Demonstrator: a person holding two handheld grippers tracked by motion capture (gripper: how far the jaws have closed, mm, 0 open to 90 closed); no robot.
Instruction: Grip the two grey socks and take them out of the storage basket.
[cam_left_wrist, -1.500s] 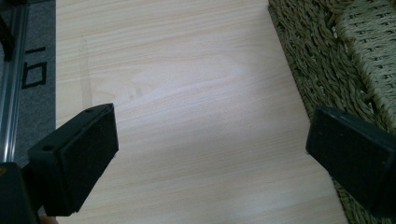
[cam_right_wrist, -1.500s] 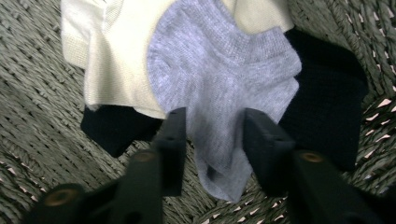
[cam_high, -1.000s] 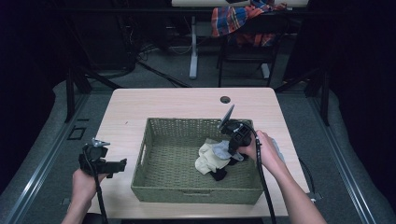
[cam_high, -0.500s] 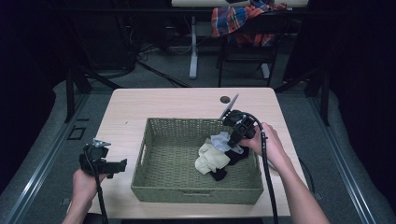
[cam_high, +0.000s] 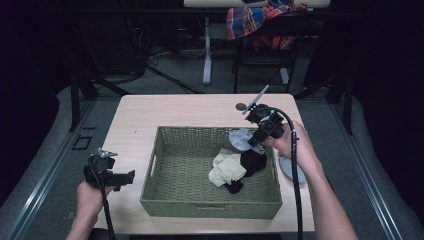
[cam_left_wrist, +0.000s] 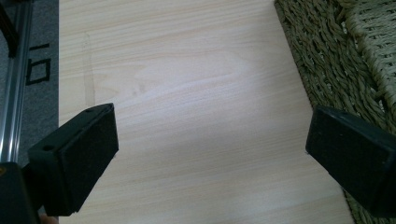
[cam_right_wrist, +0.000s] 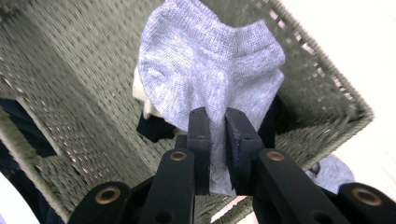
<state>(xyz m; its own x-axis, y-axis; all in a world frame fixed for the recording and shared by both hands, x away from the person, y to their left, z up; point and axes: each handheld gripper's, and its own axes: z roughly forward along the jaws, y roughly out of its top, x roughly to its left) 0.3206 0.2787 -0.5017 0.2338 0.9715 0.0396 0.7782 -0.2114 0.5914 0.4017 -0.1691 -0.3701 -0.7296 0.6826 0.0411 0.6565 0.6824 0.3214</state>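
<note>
Right gripper view, gripper (cam_right_wrist: 217, 140) pinching grey sock (cam_right_wrist: 210, 70)

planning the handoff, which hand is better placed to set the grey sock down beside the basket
Right. The right tongs are shut on the grey sock above the basket, near its right rim. The left tongs are open over bare table.

Dark room, one lit wooden table

The pale wooden table (cam_high: 190, 112) stands on grey carpet (cam_high: 55, 165) with blackness all around. At 12 o'clock a white post (cam_high: 207, 50) rises from the floor; at 1 o'clock a plaid cloth (cam_high: 257, 22) drapes over a dark chair (cam_high: 260, 55). A metal rail (cam_high: 47, 180) runs at 8 o'clock.
</note>
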